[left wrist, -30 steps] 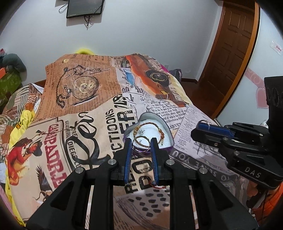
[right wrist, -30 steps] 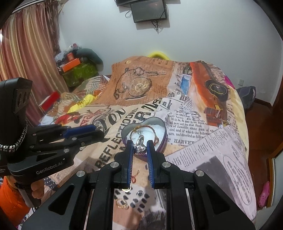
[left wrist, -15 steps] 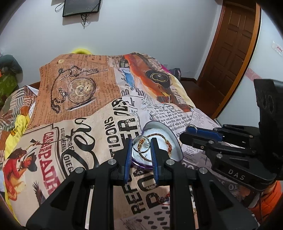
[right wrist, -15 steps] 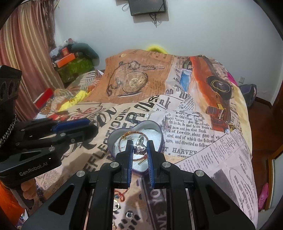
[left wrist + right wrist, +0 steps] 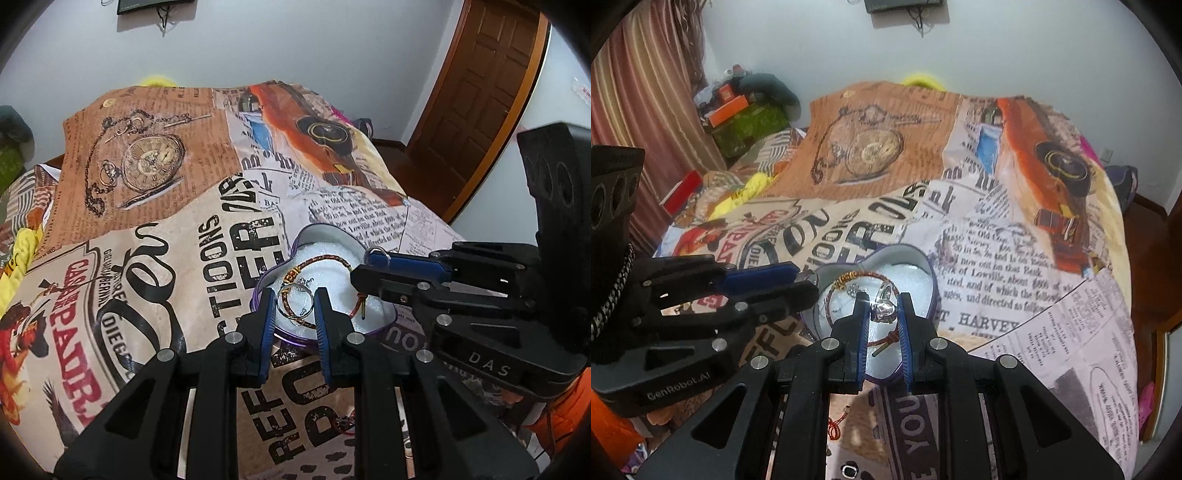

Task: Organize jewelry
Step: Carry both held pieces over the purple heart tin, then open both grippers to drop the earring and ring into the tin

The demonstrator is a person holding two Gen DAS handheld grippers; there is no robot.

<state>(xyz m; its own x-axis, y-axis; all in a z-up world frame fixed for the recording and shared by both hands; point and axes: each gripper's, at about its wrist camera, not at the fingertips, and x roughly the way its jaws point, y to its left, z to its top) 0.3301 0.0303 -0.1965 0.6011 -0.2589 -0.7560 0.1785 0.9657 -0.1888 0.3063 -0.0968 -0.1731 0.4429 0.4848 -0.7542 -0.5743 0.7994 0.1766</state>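
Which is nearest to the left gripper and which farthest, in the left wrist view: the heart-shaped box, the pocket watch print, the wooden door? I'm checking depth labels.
From the left gripper:
1. Heart-shaped box, just ahead of its fingertips on the bedspread.
2. Pocket watch print, farther up the bedspread, to the left.
3. Wooden door, beyond the bed, at upper right.

Left tongs [image 5: 294,301] hover over near edge of heart-shaped box [image 5: 314,236], blue pads apart, gold ring [image 5: 294,302] between them; grip unclear. Box sits on bed [image 5: 147,258] with newspaper-print cover, white lining inside. Braided red-gold bracelet [image 5: 325,260] lies on lining. Right tongs [image 5: 369,264] reach in from right over box rim, small silver ring [image 5: 377,253] pinched at tip. Wooden door [image 5: 480,92] behind.
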